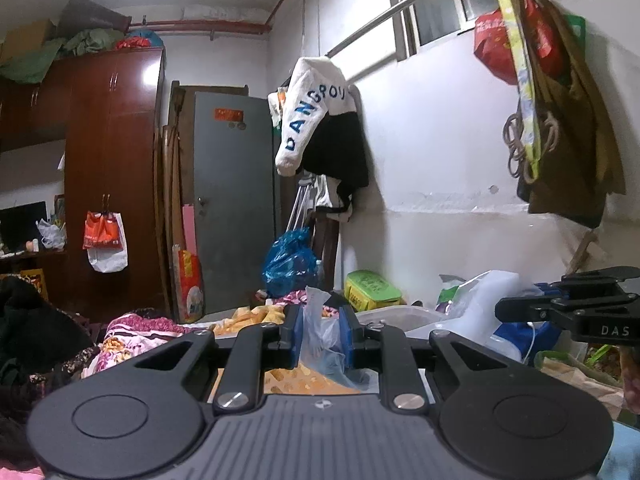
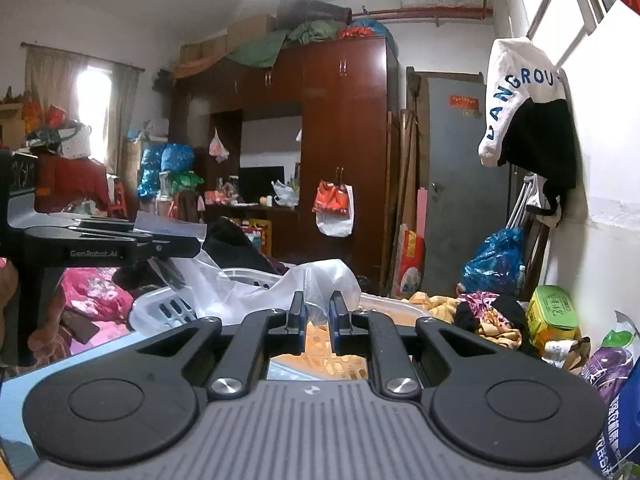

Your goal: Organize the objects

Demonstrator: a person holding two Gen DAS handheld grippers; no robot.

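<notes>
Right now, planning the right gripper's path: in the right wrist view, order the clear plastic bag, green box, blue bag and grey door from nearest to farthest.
1. Clear plastic bag, between the right gripper fingers.
2. Green box, low right by the wall.
3. Blue bag, right, behind the box.
4. Grey door, at the far wall.

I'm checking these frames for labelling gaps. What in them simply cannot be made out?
- Left wrist view: whatever is inside the clear plastic bag between the left claw fingers; the crumpled film blurs it.
- Right wrist view: whether the right claw actually pinches the bag; film sits in the narrow gap, contact unclear.
- Right wrist view: the white basket contents, covered by the bag.
</notes>
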